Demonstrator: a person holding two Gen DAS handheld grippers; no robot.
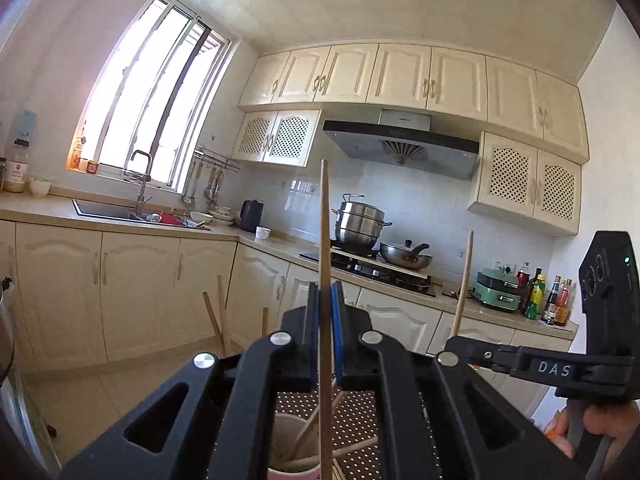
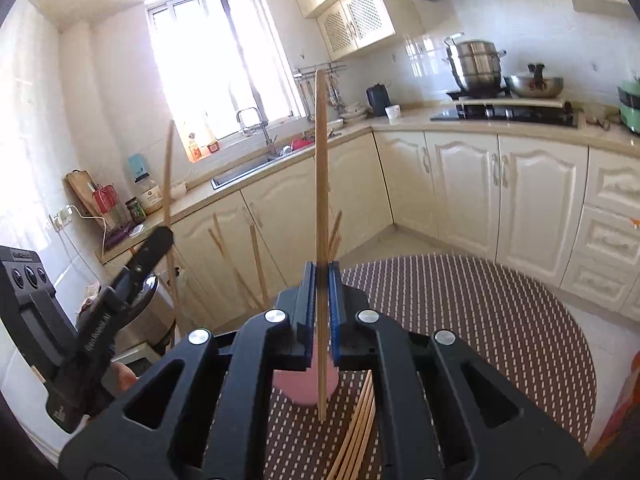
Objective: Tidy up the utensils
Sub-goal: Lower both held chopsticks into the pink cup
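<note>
A: Left wrist view first. What is the left hand-held gripper doing?

B: Its blue pads are pinching one wooden chopstick, held upright. Below it stands a pink cup on the dotted mat, with a few chopsticks already leaning inside.

A: And the other one?

B: The right hand-held gripper comes in from the right, clamped on a second chopstick, also upright.

A: Now the right wrist view.

B: The right hand-held gripper is pressed onto its chopstick, the lower tip hanging just beside the pink cup, which is mostly hidden by the jaws. A bundle of loose chopsticks lies on the mat, touching or just beside the cup; I cannot tell which. The left hand-held gripper shows at the left with its stick.

A: So how far along?

B: Partway, I'd judge. Some sticks are in the cup, two are in the air, and the bundle on the bench is not yet gathered.
</note>
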